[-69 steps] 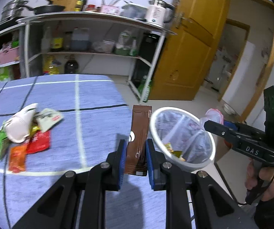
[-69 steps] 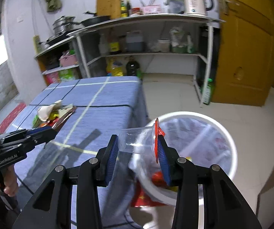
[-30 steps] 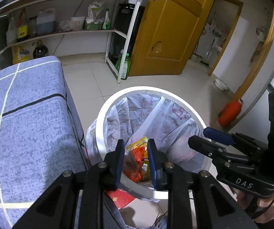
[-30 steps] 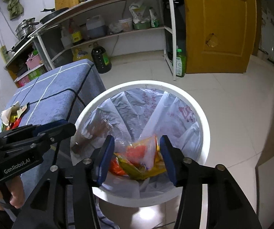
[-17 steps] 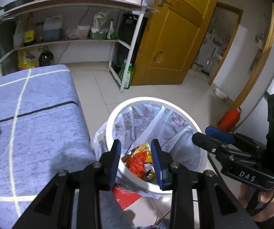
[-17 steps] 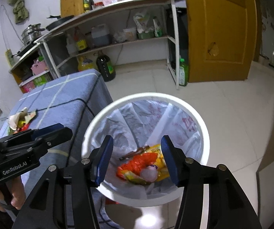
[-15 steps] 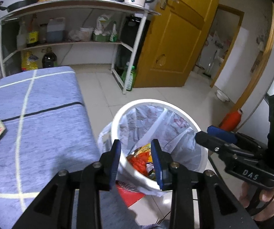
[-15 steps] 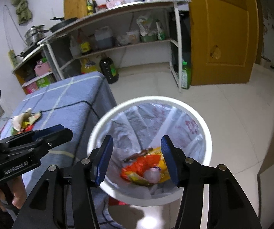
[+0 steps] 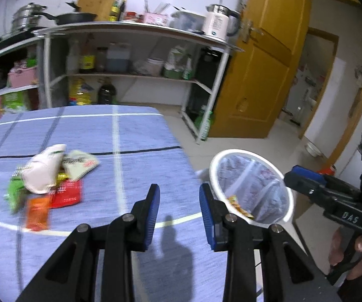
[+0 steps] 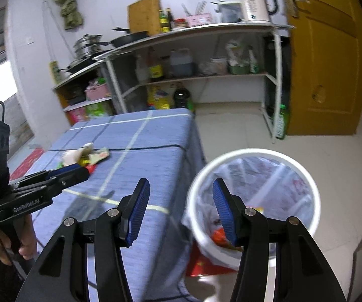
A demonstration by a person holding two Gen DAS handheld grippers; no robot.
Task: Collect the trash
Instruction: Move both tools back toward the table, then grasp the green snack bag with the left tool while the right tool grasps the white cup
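Table [image 9: 135,136] with blue checked cloth was seen, white lined bin [image 10: 254,156] standing just off its right edge, some trash already inside. Remaining wrapper pile [image 9: 47,176] was located on the cloth, ahead-left of the left gripper [image 9: 178,201], well apart. Left gripper jaws had just been opening, nothing between them; right gripper [image 10: 179,211] was spread wide, empty too. Next pick is judged best made low and flat, one wrapper edge pinched, pile not scattered.
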